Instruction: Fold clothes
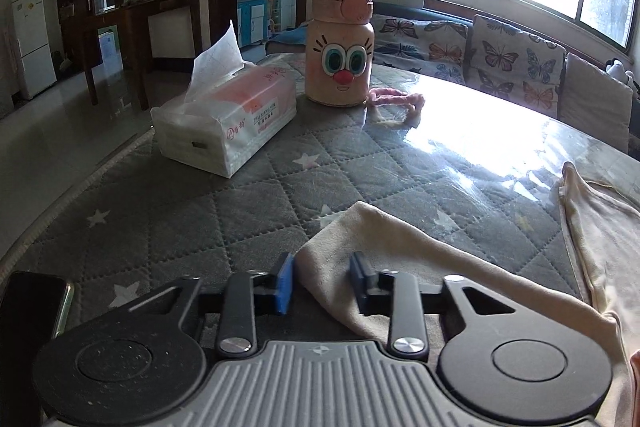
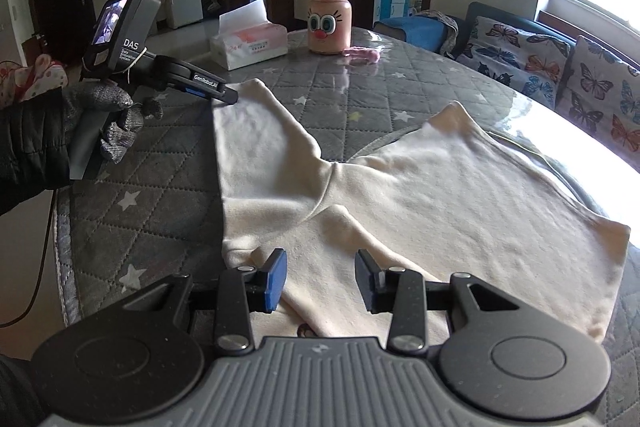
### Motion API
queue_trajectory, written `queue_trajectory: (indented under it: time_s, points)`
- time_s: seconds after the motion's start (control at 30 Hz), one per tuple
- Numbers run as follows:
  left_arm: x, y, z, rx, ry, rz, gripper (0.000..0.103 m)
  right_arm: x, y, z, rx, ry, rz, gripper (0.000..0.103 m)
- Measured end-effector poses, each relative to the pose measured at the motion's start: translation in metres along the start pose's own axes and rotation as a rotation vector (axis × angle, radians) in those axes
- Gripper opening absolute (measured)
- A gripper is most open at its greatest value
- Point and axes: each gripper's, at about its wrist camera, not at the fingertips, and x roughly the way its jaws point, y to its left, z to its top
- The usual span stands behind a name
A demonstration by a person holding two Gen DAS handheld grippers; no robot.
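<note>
A cream garment (image 2: 432, 195) lies spread on the grey quilted table (image 2: 160, 195). Its left part (image 2: 256, 131) stretches toward the far left, and a folded strip lies near the front. In the left wrist view my left gripper (image 1: 322, 281) is open, with the end of the cream cloth (image 1: 360, 243) lying between its blue pads. In the right wrist view the left gripper's tip (image 2: 230, 98) touches the far corner of the garment. My right gripper (image 2: 322, 279) is open and sits low over the garment's near edge, holding nothing.
A tissue pack (image 1: 228, 119) and a pink cartoon-face bottle (image 1: 340, 47) with a pink cord (image 1: 396, 99) stand at the far side of the table. A black phone (image 1: 32, 307) lies at the near left edge. A butterfly-print sofa (image 2: 560, 67) runs along the right.
</note>
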Motion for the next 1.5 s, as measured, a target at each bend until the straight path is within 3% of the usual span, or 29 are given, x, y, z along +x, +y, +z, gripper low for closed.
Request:
queue_trajectory:
  time_s: [0.07, 0.1, 0.23, 0.33, 0.63, 0.83, 1.0, 1.17, 1.23, 1.3, 1.5]
  points:
    - [0.001, 0.0, 0.0, -0.004, -0.002, 0.002, 0.021, 0.0, -0.001, -0.001, 0.006, 0.001, -0.004, 0.038]
    - [0.0, 0.0, 0.001, -0.006, -0.002, 0.0, 0.013, 0.0, -0.002, -0.002, 0.009, 0.002, -0.006, 0.038]
    - [-0.01, -0.005, 0.002, -0.004, -0.016, -0.022, 0.01, -0.003, -0.006, -0.002, 0.026, -0.001, -0.012, 0.038]
    - [-0.028, -0.015, 0.006, 0.005, -0.048, -0.079, 0.01, -0.006, -0.01, -0.003, 0.043, -0.009, -0.025, 0.038]
    - [-0.11, -0.094, 0.018, 0.129, -0.179, -0.372, 0.01, -0.028, -0.033, -0.015, 0.134, -0.036, -0.076, 0.038]
    - [-0.148, -0.162, 0.005, 0.249, -0.193, -0.601, 0.01, -0.048, -0.049, -0.033, 0.191, -0.049, -0.117, 0.038]
    - [-0.152, -0.21, -0.013, 0.335, -0.156, -0.736, 0.011, -0.063, -0.061, -0.053, 0.255, -0.046, -0.145, 0.038]
    - [-0.144, -0.244, -0.037, 0.443, -0.093, -0.77, 0.017, -0.075, -0.071, -0.075, 0.325, -0.037, -0.147, 0.038]
    - [-0.146, -0.244, -0.046, 0.477, -0.075, -0.789, 0.027, -0.078, -0.073, -0.079, 0.336, -0.034, -0.147, 0.038]
    - [-0.148, -0.237, -0.05, 0.497, -0.088, -0.776, 0.038, -0.08, -0.074, -0.084, 0.352, -0.03, -0.137, 0.038]
    - [-0.129, -0.194, -0.049, 0.486, -0.072, -0.658, 0.042, -0.086, -0.076, -0.09, 0.39, -0.017, -0.107, 0.044]
